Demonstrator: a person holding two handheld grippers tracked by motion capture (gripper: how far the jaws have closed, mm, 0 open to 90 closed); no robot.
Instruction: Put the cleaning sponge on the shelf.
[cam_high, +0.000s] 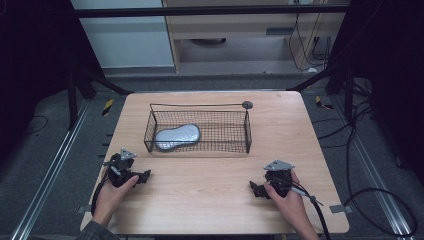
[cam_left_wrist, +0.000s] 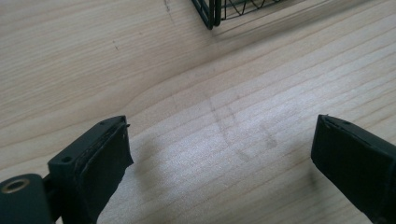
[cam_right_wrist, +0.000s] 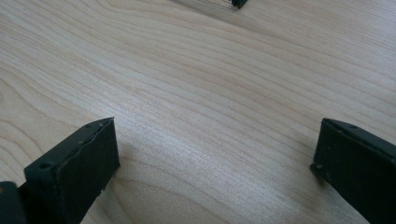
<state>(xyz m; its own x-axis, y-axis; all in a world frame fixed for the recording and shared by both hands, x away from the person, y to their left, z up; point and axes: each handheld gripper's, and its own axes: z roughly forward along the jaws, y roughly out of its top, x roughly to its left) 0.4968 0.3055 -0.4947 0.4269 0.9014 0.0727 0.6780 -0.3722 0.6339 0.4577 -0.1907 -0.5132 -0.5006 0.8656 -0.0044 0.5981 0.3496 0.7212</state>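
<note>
Pale wood grain runs across the light wooden table (cam_high: 215, 200), on which a black wire mesh basket (cam_high: 225, 131) with a thin wire handle stands toward the far half, roughly centred. Inside the basket, at its left end, lies a flat, silvery-grey kidney-shaped object (cam_high: 177, 136), resting on the mesh floor and close to the left wall. Near the basket's far right corner a small round grey disc (cam_high: 247, 104) sits at the end of the handle wire. The left gripper (cam_high: 142, 176), held in the person's left hand (cam_high: 112, 192), rests low at the near left of the table, apart from the basket's front left corner; in the left gripper view its two black jaws stand wide apart over bare wood, with the corner of the basket (cam_left_wrist: 212, 11) at the top. The right gripper (cam_high: 255, 189), held in the right hand (cam_high: 290, 200), rests at the near right, well apart from the basket; in the right gripper view its jaws are likewise spread wide with nothing between them but the table.
</note>
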